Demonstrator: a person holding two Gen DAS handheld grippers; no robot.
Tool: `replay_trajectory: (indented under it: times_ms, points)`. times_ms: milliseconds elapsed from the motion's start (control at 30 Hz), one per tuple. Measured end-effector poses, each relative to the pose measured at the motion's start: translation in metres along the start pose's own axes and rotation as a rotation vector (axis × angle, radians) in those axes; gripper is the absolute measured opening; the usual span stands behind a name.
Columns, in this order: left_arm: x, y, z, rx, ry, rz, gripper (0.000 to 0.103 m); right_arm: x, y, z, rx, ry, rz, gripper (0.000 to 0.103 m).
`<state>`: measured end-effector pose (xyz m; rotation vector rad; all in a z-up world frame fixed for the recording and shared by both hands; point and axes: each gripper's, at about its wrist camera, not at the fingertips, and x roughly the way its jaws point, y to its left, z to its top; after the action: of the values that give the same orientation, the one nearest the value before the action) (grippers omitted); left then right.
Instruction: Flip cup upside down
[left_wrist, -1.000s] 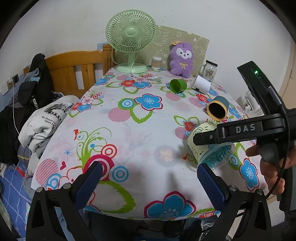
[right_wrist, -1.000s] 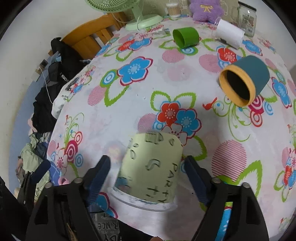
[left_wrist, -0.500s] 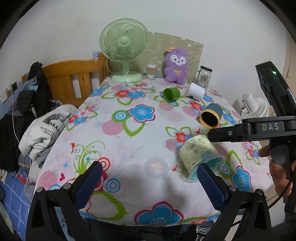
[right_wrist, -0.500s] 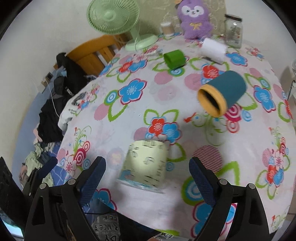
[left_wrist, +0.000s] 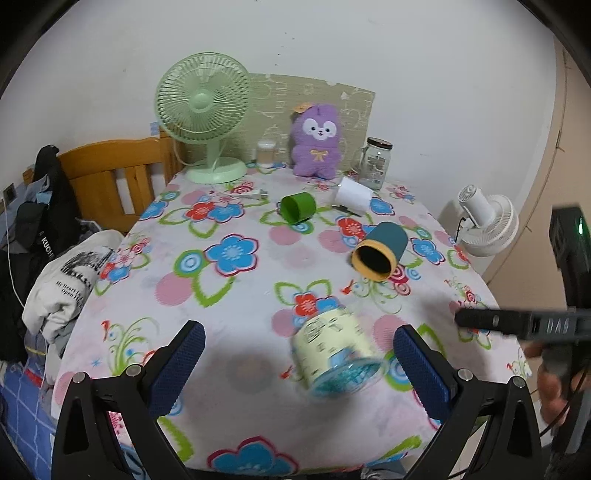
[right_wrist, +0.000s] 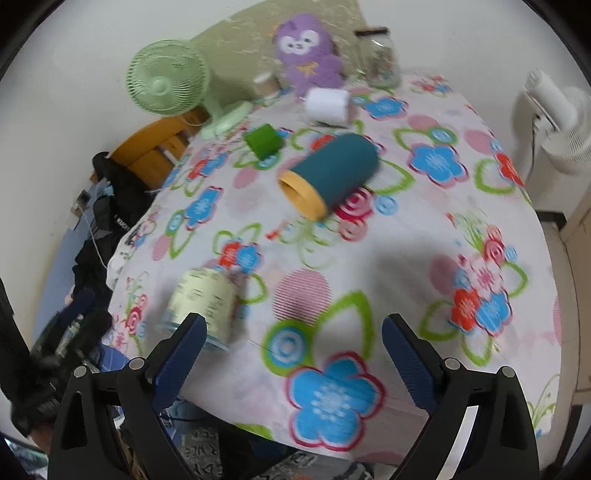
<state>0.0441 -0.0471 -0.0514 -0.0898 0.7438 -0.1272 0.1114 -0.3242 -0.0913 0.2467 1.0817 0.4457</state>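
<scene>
A pale yellow printed cup (left_wrist: 334, 350) stands mouth-down near the front edge of the flowered table (left_wrist: 236, 291), blurred; it also shows in the right wrist view (right_wrist: 203, 304). My left gripper (left_wrist: 295, 362) is open and empty, its fingers on either side of the cup, nearer the camera. My right gripper (right_wrist: 291, 354) is open and empty, off to the right of the cup and clear of it. Its body (left_wrist: 532, 325) shows at the right of the left wrist view.
A teal cup with a yellow rim (left_wrist: 380, 249) lies on its side mid-table. A green cup (left_wrist: 297, 207) and a white cup (left_wrist: 352, 195) lie farther back. A green fan (left_wrist: 205, 118), purple plush (left_wrist: 318, 142) and jar (left_wrist: 376, 162) line the back. A chair (left_wrist: 107, 181) with clothes stands left.
My right gripper has let go of the yellow cup, opened, and pulled back to the right. The cup stands on the table. My left gripper has drawn back and risen.
</scene>
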Motion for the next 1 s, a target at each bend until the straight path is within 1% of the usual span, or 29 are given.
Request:
replay_trajectory:
  times_ms: [100,233,467,533,667,733,833,933,1000]
  points:
    - [0.007,-0.009,0.006,0.003,0.006,-0.006,0.103,0.003,-0.016,-0.009,0.024,0.017,0.0,0.097]
    - [0.021,-0.018,0.011,0.019,0.021,0.016,0.103,0.008,-0.027,-0.017,0.039,0.034,0.003,0.097]
    - [0.041,-0.013,0.017,-0.034,0.076,0.009,0.103,0.013,-0.035,-0.025,0.033,0.041,0.015,0.097]
    - [0.049,-0.01,0.019,-0.052,0.104,0.004,0.103,0.015,-0.035,-0.026,0.03,0.042,0.022,0.097]
    - [0.071,-0.006,0.021,-0.092,0.183,0.029,0.103,0.018,-0.034,-0.027,0.021,0.049,0.031,0.097]
    - [0.078,-0.007,0.02,-0.1,0.207,0.025,0.103,0.019,-0.034,-0.027,0.017,0.049,0.035,0.097]
    - [0.094,-0.007,0.017,-0.108,0.267,0.038,0.103,0.019,-0.034,-0.028,0.012,0.048,0.04,0.097]
    - [0.109,-0.006,0.014,-0.127,0.323,0.013,0.103,0.02,-0.036,-0.029,0.014,0.05,0.045,0.097]
    - [0.119,-0.008,0.013,-0.12,0.366,0.002,0.103,0.02,-0.037,-0.03,0.016,0.053,0.047,0.097]
